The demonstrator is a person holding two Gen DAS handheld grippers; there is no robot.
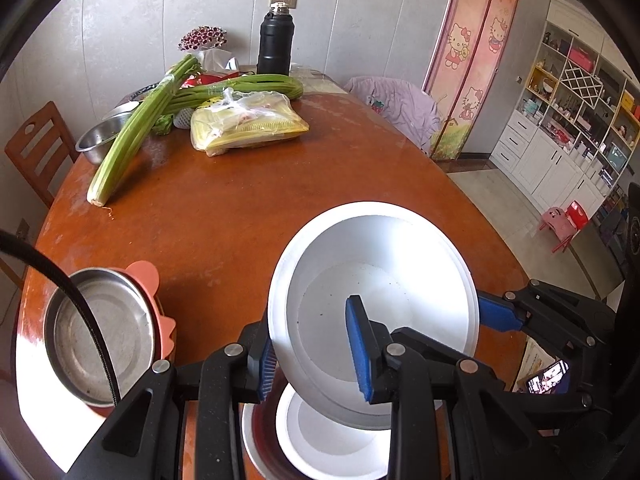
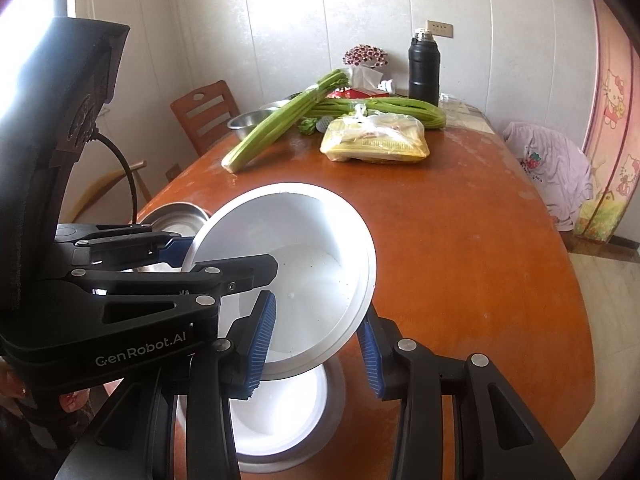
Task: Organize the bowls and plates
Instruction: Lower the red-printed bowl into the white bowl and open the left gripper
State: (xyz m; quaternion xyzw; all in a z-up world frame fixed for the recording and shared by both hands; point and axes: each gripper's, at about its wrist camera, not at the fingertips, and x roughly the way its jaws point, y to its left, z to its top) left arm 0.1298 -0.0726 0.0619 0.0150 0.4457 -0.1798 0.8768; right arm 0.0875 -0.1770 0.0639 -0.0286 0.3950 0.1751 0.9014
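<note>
- Both grippers grip one white bowl (image 1: 372,304), held tilted above the brown table (image 1: 240,216) with its opening turned toward the cameras.
- Left gripper (image 1: 316,356): jaws narrow, clamped across the bowl's left rim, one blue pad inside the wall and the other outside.
- Right gripper (image 2: 316,344): jaws narrow, pinching the bowl's lower right rim in the same manner, one pad inside and one outside.
- Directly beneath the lifted bowl stands a second white bowl (image 1: 332,436), resting on the table near its front edge. The two are apart; a gap shows between them.
- A steel bowl (image 1: 100,332) with a pink rim sits to the left, near the table edge, untouched.
- Far end of the table: celery (image 1: 136,132), a bagged yellow packet (image 1: 248,124), a black flask (image 1: 275,42) and another metal bowl (image 1: 100,138), all well apart from the work.
- Judged step: a two-handed carry of the white bowl, either toward nesting or just off the stack; the frames do not settle which.
- Next move, if stacking: level the bowl, centre it over its target, lower until seated, then release both grips together.
- Risk: the tilted rim may slip from the pads.
</note>
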